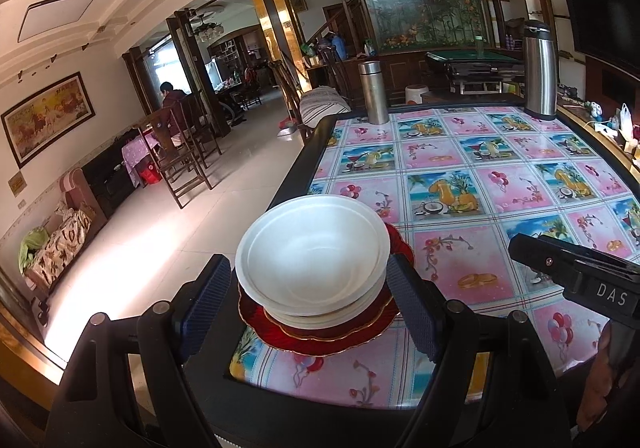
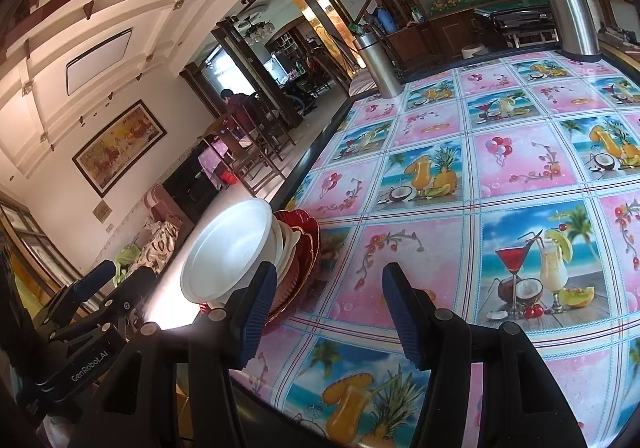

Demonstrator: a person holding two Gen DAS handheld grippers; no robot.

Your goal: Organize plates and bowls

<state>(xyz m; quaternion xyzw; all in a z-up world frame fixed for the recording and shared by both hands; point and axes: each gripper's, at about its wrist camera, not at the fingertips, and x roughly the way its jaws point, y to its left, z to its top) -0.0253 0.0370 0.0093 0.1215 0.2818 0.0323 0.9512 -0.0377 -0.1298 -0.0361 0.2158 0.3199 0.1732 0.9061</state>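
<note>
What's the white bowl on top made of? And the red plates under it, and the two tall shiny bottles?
White bowl: probably plastic or melamine, possibly ceramic; smooth, matte, with soft highlights. Red plates: look like glossy plastic or glass, scalloped, with a gold-coloured rim line. The two flasks: brushed stainless steel, judging by silvery streaked reflections; the larger has a dark cap.

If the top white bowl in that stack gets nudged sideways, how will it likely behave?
The top white bowl sits tilted, not nested flush, so it would probably rock or slide. Its glossy surface looks slippery. The stack of red plates stands near the table edge, so a fall seems possible.
</note>
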